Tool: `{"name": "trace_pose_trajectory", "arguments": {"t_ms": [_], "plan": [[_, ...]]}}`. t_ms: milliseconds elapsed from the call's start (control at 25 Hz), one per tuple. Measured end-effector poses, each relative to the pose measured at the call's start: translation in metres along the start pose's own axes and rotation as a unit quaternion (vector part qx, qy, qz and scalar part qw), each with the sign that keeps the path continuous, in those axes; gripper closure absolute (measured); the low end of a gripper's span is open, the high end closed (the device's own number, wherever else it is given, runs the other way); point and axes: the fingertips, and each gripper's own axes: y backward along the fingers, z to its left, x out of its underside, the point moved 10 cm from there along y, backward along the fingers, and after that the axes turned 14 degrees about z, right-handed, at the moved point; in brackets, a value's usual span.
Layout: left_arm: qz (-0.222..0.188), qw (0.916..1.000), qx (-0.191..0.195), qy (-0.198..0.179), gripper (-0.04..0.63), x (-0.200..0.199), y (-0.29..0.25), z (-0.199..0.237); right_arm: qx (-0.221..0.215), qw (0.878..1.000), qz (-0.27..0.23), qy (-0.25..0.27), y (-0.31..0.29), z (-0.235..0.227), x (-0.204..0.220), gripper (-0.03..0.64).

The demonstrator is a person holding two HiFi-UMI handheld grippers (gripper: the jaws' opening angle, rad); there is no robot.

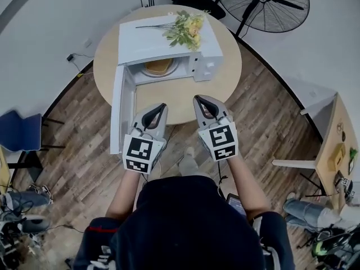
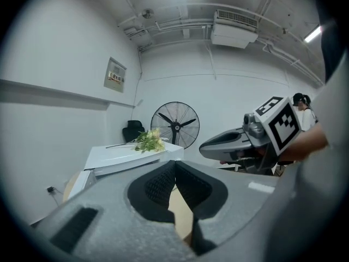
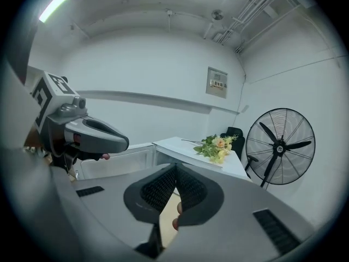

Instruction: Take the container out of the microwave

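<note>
A white microwave (image 1: 169,41) stands on the round wooden table (image 1: 225,75), its door (image 1: 117,108) swung open to the left. Inside, on the turntable, sits a tan container (image 1: 158,66). My left gripper (image 1: 162,107) hovers over the table's near edge, just right of the open door, jaws shut with nothing between them. Beside it my right gripper (image 1: 198,100) is also shut and empty. Both point toward the microwave and are short of its opening. In the left gripper view the pads (image 2: 163,184) meet; in the right gripper view the pads (image 3: 163,187) meet too.
A bunch of yellow flowers (image 1: 184,28) lies on top of the microwave. A standing fan (image 1: 264,4) is behind the table at the right, a blue chair (image 1: 19,131) at the left, a wooden desk (image 1: 337,145) at the right edge. Bags and gear lie on the floor.
</note>
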Motion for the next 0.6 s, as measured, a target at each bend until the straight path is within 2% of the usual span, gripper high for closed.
{"name": "trace_pose_trajectory", "arguments": {"t_ms": [600], "plan": [[0.018, 0.9921, -0.108, 0.060, 0.581, -0.026, -0.059, 0.029, -0.119, 0.990, -0.005, 0.071, -0.096, -0.062, -0.032, 0.609]]}}
